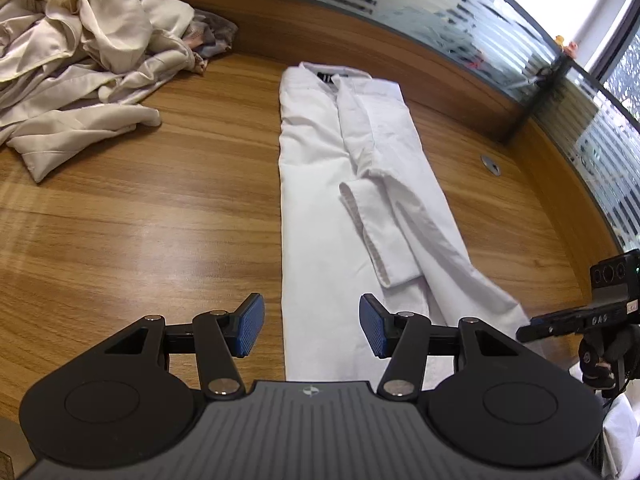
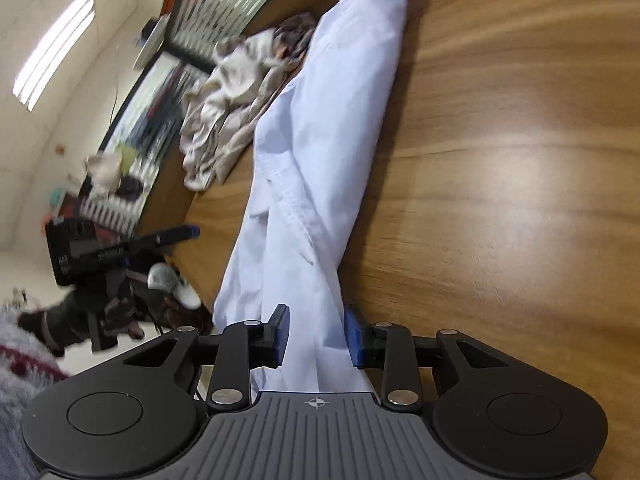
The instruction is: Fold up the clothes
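1. Shirt point(image 1: 320, 216), white, lies lengthwise mid-table point(image 1: 140, 220), sides and sleeves already folded in, collar toward far edge, hem at near edge.
2. L gripper point(image 1: 312, 326) hovers over the hem w/ fingers apart, nothing between them.
3. R gripper point(image 2: 316, 334) has hem cloth between its pads; can't tell if pads actually pinch.
4. Beige clothes heap point(image 1: 80, 52) waits at far left corner.
5. Step, prob.: grabbing hem. Next: both grip hem corners, lift evenly, carry toward collar.
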`<state>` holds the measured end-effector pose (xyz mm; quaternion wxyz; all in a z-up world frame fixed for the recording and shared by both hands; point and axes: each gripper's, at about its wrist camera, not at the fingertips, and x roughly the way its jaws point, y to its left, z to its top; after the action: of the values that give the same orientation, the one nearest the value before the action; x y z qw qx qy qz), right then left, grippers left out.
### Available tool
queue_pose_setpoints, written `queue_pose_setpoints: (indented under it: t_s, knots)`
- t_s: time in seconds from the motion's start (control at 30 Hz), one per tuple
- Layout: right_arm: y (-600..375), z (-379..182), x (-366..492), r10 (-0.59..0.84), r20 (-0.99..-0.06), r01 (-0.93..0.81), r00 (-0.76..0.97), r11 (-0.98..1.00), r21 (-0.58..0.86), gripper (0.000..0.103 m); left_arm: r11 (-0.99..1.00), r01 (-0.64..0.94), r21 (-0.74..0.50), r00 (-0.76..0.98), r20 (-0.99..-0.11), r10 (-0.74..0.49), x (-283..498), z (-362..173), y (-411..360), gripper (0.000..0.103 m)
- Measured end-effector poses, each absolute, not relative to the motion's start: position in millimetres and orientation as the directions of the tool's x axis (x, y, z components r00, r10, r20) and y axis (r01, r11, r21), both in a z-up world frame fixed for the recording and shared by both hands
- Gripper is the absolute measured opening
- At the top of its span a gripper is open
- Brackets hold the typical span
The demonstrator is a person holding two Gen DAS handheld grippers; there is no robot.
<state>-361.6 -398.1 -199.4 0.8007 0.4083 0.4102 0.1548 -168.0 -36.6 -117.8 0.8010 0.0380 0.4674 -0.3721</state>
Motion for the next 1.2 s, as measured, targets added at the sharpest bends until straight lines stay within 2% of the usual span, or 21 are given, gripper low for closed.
queue_pose_setpoints:
  t_s: [0.07, 0.1, 0.13, 0.27, 0.47, 0.67, 1.0, 1.13, 1.2]
  knots:
    - [-398, -199, -370, 0.543, -0.544, 0.128, 0.639, 0.623, 0.772, 0.031, 0.709, 0.645, -0.285, 0.266, -0.786, -0.558, -167, -123, -39, 0.058]
    - [-397, -198, -374, 0.515, -0.566, 0.157, 0.643, 0.635, 0.756, 0.016, 0.699, 0.656, -0.284, 0.253, -0.79, -0.558, -167, -126, -41, 0.058]
    - [-396, -196, -377, 0.486, -0.587, 0.189, 0.647, 0.644, 0.741, 0.01, 0.687, 0.669, -0.283, 0.238, -0.794, -0.559, -168, -129, -43, 0.058]
    - [-376, -168, -388, 0.381, -0.608, 0.251, 0.697, 0.664, 0.704, 0.007, 0.623, 0.733, -0.271, 0.165, -0.819, -0.55, -169, -144, -53, 0.058]
    - [-303, -110, -389, 0.208, -0.669, 0.325, 0.714, 0.748, 0.579, 0.006, 0.504, 0.817, -0.28, 0.053, -0.834, -0.549, -159, -162, -66, 0.058]
    - [-199, -79, -369, -0.038, -0.769, 0.411, 0.638, 0.861, 0.299, 0.006, 0.361, 0.869, -0.339, -0.086, -0.821, -0.564, -136, -171, -72, 0.057]
    - [-90, -142, -324, -0.244, -0.821, 0.549, 0.516, 0.83, 0.098, 0.006, 0.202, 0.882, -0.426, -0.234, -0.767, -0.597, -111, -174, -72, 0.057]
    - [-71, -166, -306, -0.305, -0.832, 0.579, 0.462, 0.815, 0.022, 0.009, 0.178, 0.879, -0.442, -0.217, -0.703, -0.678, -96, -145, -65, 0.057]
    - [-65, -170, -304, -0.315, -0.832, 0.58, 0.458, 0.814, 0.011, 0.015, 0.145, 0.886, -0.441, -0.212, -0.661, -0.72, -90, -125, -68, 0.057]
